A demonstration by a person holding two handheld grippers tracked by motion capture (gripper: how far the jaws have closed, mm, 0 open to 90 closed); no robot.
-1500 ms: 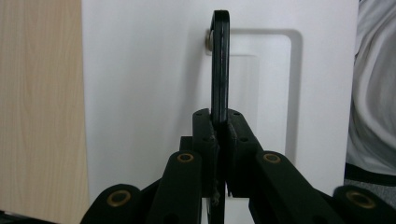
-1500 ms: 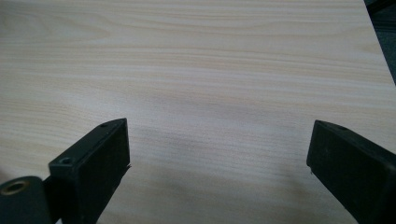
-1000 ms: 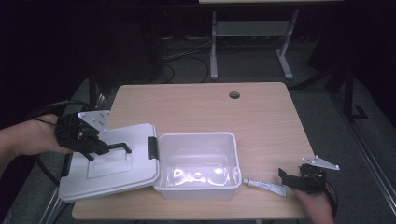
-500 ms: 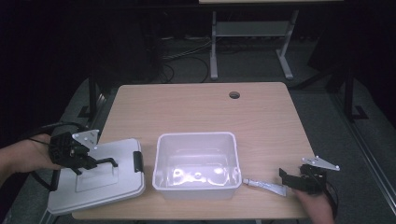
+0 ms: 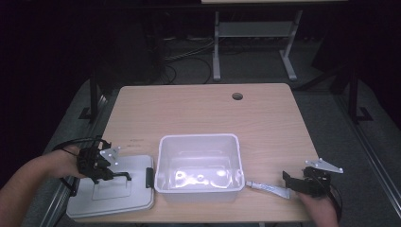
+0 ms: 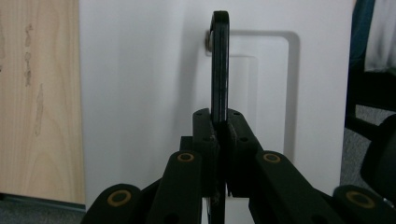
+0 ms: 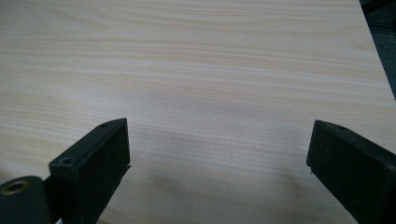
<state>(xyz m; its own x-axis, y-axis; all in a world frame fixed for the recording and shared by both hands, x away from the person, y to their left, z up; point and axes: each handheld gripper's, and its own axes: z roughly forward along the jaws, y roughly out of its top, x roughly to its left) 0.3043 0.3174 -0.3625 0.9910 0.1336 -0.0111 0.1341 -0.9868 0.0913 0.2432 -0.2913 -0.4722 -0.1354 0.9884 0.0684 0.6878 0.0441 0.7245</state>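
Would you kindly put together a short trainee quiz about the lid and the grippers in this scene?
1. True or false: the left gripper is shut on the black handle of the white rectangular plastic lid.
2. What lies between the white plastic bin and the right gripper?
3. The right gripper's fingers are: A shut, B open.

Key: 1 true. 2 a small white squeeze tube. 3 B.
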